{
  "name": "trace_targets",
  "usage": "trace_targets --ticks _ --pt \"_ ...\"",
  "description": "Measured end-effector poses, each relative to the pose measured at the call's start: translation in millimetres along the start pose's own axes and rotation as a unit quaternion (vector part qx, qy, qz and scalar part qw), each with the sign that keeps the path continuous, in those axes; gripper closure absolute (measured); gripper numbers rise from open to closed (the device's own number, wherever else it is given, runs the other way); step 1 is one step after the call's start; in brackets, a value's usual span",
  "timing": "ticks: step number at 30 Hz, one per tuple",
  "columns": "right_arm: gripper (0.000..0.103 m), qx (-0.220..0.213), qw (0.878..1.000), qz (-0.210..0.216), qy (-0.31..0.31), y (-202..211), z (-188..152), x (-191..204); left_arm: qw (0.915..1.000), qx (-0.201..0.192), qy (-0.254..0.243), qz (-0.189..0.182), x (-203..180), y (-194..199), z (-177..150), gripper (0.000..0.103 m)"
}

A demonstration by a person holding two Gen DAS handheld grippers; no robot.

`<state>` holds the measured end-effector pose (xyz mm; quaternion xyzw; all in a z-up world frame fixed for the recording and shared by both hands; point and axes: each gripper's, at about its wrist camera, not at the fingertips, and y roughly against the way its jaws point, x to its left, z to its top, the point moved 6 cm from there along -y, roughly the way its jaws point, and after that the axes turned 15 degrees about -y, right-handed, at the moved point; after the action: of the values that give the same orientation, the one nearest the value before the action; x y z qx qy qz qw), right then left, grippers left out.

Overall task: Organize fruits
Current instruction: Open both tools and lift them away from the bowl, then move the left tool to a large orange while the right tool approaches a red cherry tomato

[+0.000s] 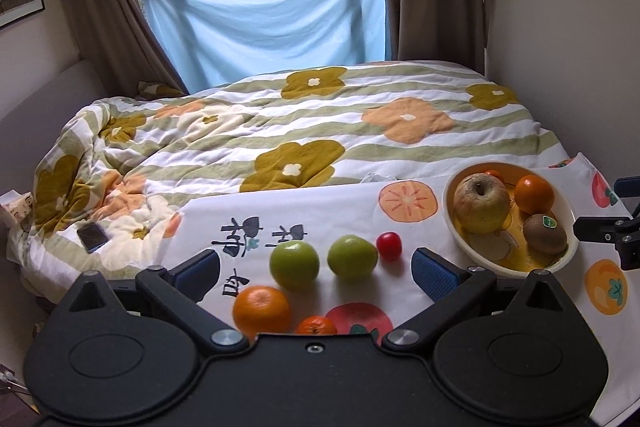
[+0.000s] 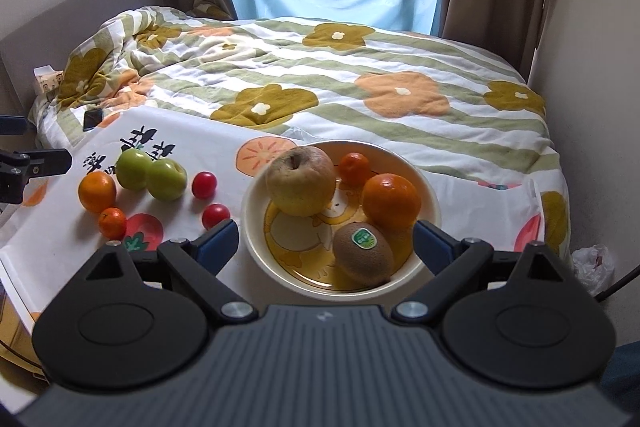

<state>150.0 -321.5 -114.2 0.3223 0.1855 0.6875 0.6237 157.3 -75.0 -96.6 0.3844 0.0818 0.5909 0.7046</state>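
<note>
White printed cloth [image 2: 60,247] covers the table, and the loose fruit sits on its left half. Furthest left is a large orange [image 2: 97,191], with a small tangerine [image 2: 112,223] just in front of it. Next come two green apples [image 2: 151,175], touching each other, then two red cherry tomatoes [image 2: 204,185], one behind the other. The left gripper [image 1: 316,269] hovers above this group with its jaws spread wide and nothing between them.

To the right stands the cream bowl [image 2: 428,187], already holding a yellowish apple [image 2: 301,181], a small tangerine, an orange [image 2: 391,202] and a kiwi [image 2: 362,254]. The right gripper [image 2: 326,241] hangs over the kiwi, jaws at their widest and empty.

The risks, as I judge them: round fruit on smooth cloth can roll when a pad nudges it, and the touching apples may push each other away. The tomatoes are soft, so a hard squeeze could split them. The bowl is crowding up; another fruit dropped in may knock one out. The cloth overhangs the table edge, so a snag could drag everything.
</note>
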Motion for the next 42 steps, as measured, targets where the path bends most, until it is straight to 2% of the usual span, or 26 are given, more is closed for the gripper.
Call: trace_targets --ticks 5,10,18,29,38,42 --pt "0.0 0.004 1.0 0.007 -0.001 -2 -7 34 1.0 0.007 0.0 0.002 32 -1 -16 0.0" --pt "0.0 0.011 1.0 0.006 -0.001 -8 -19 63 0.9997 0.016 -0.02 -0.005 57 -15 -30 0.0" --pt "0.0 0.026 0.999 -0.014 -0.022 -28 -38 94 0.9955 0.026 -0.08 -0.045 76 -51 -55 0.003" --pt "0.0 0.038 0.996 -0.045 -0.063 -69 -63 118 0.9761 0.035 -0.176 -0.123 63 -106 -85 0.01" --pt "0.0 0.034 0.991 -0.079 -0.098 -97 -68 121 0.963 0.031 -0.215 -0.159 50 -128 -91 0.012" --pt "0.002 0.032 0.99 -0.086 -0.106 -107 -67 122 0.9599 0.027 -0.222 -0.17 47 -135 -90 0.014"
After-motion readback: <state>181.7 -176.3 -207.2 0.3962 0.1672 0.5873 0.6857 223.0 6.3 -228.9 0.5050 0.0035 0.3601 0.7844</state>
